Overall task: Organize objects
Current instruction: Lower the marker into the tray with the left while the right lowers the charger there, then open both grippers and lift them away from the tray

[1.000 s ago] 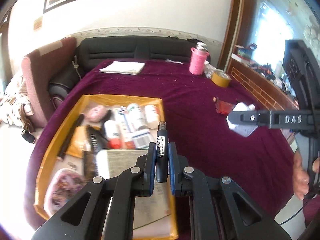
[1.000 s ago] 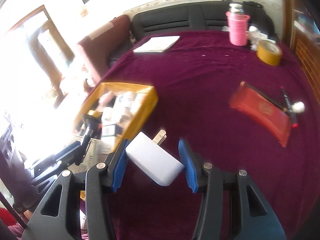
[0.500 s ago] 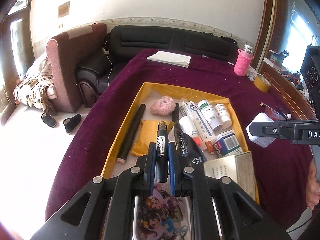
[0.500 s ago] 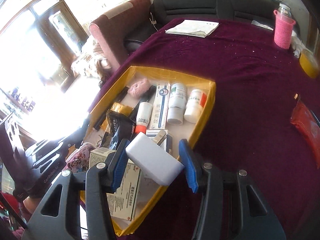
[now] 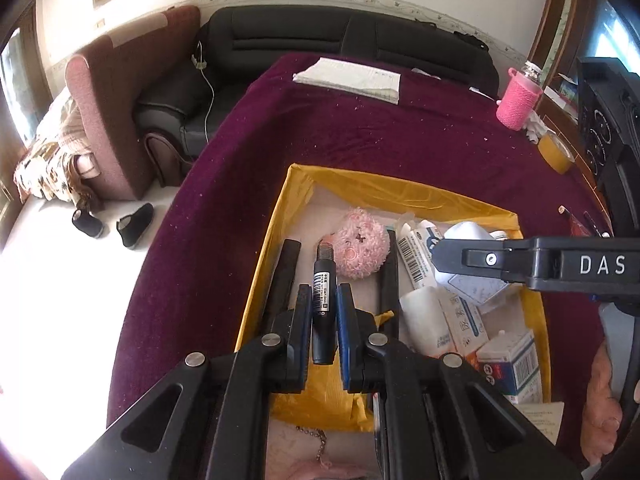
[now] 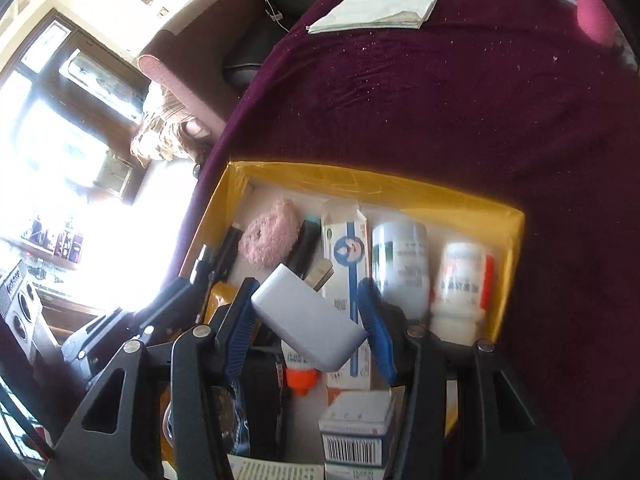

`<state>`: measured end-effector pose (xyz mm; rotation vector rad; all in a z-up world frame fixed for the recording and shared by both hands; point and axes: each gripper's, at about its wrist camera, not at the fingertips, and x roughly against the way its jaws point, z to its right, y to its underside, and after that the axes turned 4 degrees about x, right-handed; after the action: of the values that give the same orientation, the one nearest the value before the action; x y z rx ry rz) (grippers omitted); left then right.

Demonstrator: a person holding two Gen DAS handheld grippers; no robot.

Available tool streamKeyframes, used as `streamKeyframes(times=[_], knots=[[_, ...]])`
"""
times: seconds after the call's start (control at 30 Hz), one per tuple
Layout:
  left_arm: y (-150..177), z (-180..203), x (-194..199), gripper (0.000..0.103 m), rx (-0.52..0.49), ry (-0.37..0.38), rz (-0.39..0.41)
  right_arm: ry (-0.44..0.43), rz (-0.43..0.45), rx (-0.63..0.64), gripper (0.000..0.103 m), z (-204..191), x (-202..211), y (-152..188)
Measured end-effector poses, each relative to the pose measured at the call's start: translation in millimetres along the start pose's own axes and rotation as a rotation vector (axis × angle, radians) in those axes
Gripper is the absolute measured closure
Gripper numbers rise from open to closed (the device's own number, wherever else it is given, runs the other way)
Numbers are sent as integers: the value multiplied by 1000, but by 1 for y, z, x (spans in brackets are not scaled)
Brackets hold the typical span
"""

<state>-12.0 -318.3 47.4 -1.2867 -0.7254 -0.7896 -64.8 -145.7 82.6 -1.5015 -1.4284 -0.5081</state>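
Observation:
A yellow-walled tray (image 5: 360, 184) (image 6: 360, 184) on the maroon cloth holds a pink fluffy ball (image 5: 360, 248) (image 6: 272, 236), medicine boxes and white bottles (image 6: 400, 260). My left gripper (image 5: 324, 304) is shut on a black marker (image 5: 323, 300), held over the tray's left side beside a long black object (image 5: 286, 276). My right gripper (image 6: 308, 304) is shut on a white charger plug (image 6: 308, 320), tilted, above the boxes in the tray. The right gripper also shows in the left wrist view (image 5: 436, 256).
On the cloth lie a folded white paper (image 5: 348, 80), a bottle in a pink sleeve (image 5: 518, 102) and a yellow tape roll (image 5: 554, 154). A black sofa (image 5: 340, 40) and an armchair (image 5: 116, 112) stand beyond; shoes (image 5: 134, 220) lie on the floor.
Both grippers have moved left and forward over the tray, lower and closer to its contents. Each still holds its object.

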Motion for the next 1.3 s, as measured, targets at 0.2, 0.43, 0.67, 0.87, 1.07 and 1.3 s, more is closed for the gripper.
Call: streamKeyframes(times=[0.2,0.43,0.67,0.87,1.07,1.3], knots=[[0,-10,-12,92,73,62,2,-5,-23,-12,53,0,-24,-26],[7,-18,-2,54,149,135,47,-64,-16,-18,53,0,-31,-31],[18,-2,45,48,115,70,171,-71,105,33,49,-7,23,-13],[41,28,102,31,69,-132,341,27,238,118,42,-3,86,36],[61,56,136,11,84,-291,494,132,376,139,35,6,129,90],[78,81,146,7,109,-317,491,183,418,77,28,29,134,127]])
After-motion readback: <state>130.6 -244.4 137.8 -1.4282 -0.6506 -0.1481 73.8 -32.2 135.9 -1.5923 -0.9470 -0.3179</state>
